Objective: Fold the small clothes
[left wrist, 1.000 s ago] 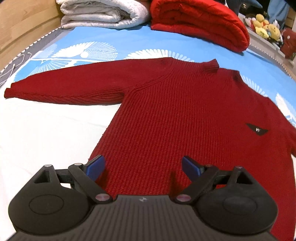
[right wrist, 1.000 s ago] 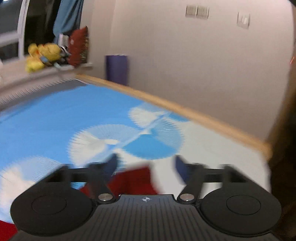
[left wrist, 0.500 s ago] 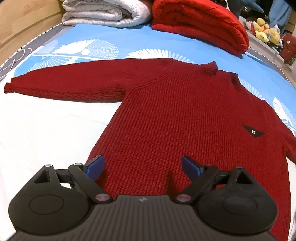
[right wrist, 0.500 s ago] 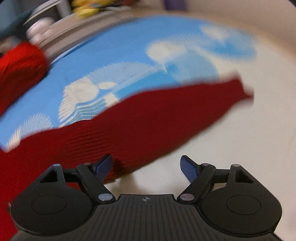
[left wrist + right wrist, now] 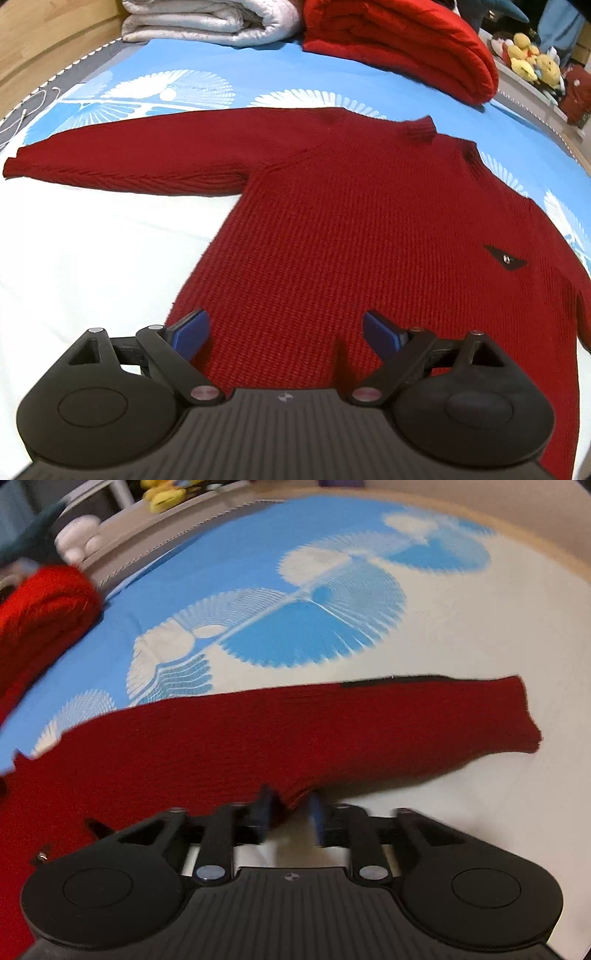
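A red knitted sweater (image 5: 351,221) lies flat, front up, on the blue and white bed sheet (image 5: 92,240), with both sleeves spread out. My left gripper (image 5: 284,325) hovers open over the sweater's lower left part, its blue pads apart and holding nothing. In the right wrist view, the sweater's right sleeve (image 5: 332,731) stretches across to its cuff at the right. My right gripper (image 5: 290,805) is at the sleeve's near edge, close to the armpit. Its jaws are closing with a bulge of sleeve fabric between the pads; the picture is blurred there.
A folded red duvet (image 5: 399,40) and a folded white quilt (image 5: 207,22) lie at the head of the bed. Plush toys (image 5: 532,62) sit on a ledge at the far right. A wooden bed frame (image 5: 535,539) borders the sheet.
The right gripper swung down from facing the wall onto the right sleeve's near edge and its jaws narrowed around the fabric. The left gripper stayed still and open.
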Action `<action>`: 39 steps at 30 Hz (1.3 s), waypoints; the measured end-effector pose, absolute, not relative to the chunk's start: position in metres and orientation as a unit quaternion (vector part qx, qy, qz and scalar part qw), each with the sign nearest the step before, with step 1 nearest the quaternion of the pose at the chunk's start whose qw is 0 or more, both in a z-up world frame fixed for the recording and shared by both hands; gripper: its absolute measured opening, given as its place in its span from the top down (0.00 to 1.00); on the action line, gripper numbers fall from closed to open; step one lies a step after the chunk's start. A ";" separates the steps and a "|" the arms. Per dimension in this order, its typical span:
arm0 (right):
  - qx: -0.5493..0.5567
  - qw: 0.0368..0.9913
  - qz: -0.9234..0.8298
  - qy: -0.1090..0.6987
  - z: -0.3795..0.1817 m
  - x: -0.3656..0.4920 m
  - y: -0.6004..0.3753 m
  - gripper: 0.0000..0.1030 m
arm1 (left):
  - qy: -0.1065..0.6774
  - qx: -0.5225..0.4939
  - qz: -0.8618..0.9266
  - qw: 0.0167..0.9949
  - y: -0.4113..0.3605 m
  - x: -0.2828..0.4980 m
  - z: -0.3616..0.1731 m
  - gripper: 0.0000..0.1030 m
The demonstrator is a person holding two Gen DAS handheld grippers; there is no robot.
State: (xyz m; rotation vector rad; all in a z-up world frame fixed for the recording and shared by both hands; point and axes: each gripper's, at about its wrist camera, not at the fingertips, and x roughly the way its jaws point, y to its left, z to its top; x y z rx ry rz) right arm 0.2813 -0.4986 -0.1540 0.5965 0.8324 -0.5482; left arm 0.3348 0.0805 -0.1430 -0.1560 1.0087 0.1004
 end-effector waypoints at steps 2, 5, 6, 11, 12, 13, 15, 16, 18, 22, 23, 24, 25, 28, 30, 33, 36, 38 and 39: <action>0.285 0.832 -0.314 0.358 -0.152 0.262 -0.520 0.48 | 0.481 -0.071 0.049 0.872 0.078 0.334 -0.144 0.10; 0.280 0.807 -0.414 0.316 -0.151 0.233 -0.559 0.44 | 0.479 -0.068 0.049 0.874 0.076 0.333 -0.144 0.10; 0.284 0.796 -0.432 0.315 -0.155 0.227 -0.573 0.43 | 0.480 -0.066 0.050 0.874 0.075 0.334 -0.145 0.10; 0.144 0.801 -0.438 0.381 -0.184 0.249 -0.587 0.88 | 0.486 -0.077 0.056 0.869 0.076 0.340 -0.150 0.10; 0.101 0.800 -0.441 0.394 -0.188 0.260 -0.584 0.89 | 0.486 -0.079 0.058 0.869 0.077 0.340 -0.151 0.10; 0.084 0.797 -0.447 0.398 -0.190 0.269 -0.584 0.89 | 0.485 -0.078 0.058 0.869 0.077 0.341 -0.151 0.10; 0.047 0.785 -0.472 0.399 -0.195 0.287 -0.589 0.89 | 0.482 -0.074 0.062 0.871 0.079 0.341 -0.150 0.10; 0.035 0.769 -0.495 0.403 -0.198 0.292 -0.597 0.89 | 0.482 -0.075 0.064 0.871 0.080 0.341 -0.150 0.10; 0.046 0.747 -0.518 0.414 -0.193 0.300 -0.602 0.86 | 0.479 -0.083 0.066 0.872 0.089 0.341 -0.147 0.10; 0.119 0.806 -0.449 0.367 -0.153 0.278 -0.559 0.36 | 0.461 -0.107 0.087 0.877 0.116 0.344 -0.136 0.10; 0.127 0.827 -0.419 0.353 -0.141 0.271 -0.539 0.36 | 0.456 -0.110 0.096 0.878 0.122 0.344 -0.133 0.09; 0.134 0.846 -0.388 0.339 -0.129 0.264 -0.517 0.36 | 0.448 -0.114 0.100 0.881 0.129 0.345 -0.130 0.09; 0.143 0.864 -0.355 0.328 -0.118 0.259 -0.493 0.34 | 0.441 -0.118 0.101 0.884 0.135 0.345 -0.128 0.09; 0.165 0.903 -0.247 0.310 -0.091 0.247 -0.418 0.29 | 0.432 -0.124 0.111 0.887 0.155 0.344 -0.123 0.08; 0.167 0.919 -0.182 0.306 -0.081 0.239 -0.365 0.27 | 0.429 -0.117 0.124 0.887 0.166 0.341 -0.121 0.08; 0.143 0.932 -0.105 0.316 -0.077 0.230 -0.296 0.24 | 0.427 -0.102 0.133 0.889 0.176 0.336 -0.118 0.08; 0.128 0.936 -0.062 0.321 -0.083 0.230 -0.247 0.23 | 0.425 -0.119 0.126 0.889 0.190 0.335 -0.114 0.01; 0.116 0.935 -0.058 0.331 -0.091 0.234 -0.229 0.23 | 0.414 -0.104 0.141 0.893 0.198 0.335 -0.111 0.00; 0.110 0.933 -0.058 0.337 -0.096 0.238 -0.223 0.23 | 0.409 -0.087 0.147 0.897 0.201 0.339 -0.110 0.00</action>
